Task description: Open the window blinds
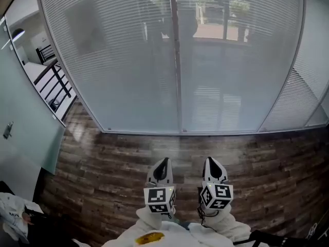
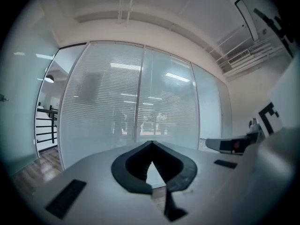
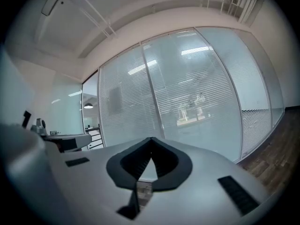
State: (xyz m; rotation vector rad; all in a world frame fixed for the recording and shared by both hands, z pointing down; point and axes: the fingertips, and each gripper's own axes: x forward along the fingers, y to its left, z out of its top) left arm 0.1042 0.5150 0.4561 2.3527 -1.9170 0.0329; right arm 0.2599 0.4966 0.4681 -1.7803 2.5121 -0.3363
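As far as I can tell, nothing's actually been started yet. The window blinds [image 1: 118,60] hang full length across both big glass panels, either side of the vertical frame post [image 1: 177,60]. Their slats sit turned shut, so you only get hazy shapes of whatever's beyond. They're straight ahead, across a strip of wood-plank floor [image 1: 113,158], well apart from both tools. The left gripper [image 1: 162,163] and right gripper [image 1: 213,163] are side by side low in the head view, pointing level at the blinds. Each gripper view shows the jaws together at the tips with nothing between them, so both are empty and touching nothing. What's left is basically the whole job: get closer, find whatever works these things, then tilt or raise the slats. I can't spot a wand or cord anywhere in these shots, so my guess is that finding one is the first hurdle. The side panel [image 1: 308,86] off to the right has blinds down too.
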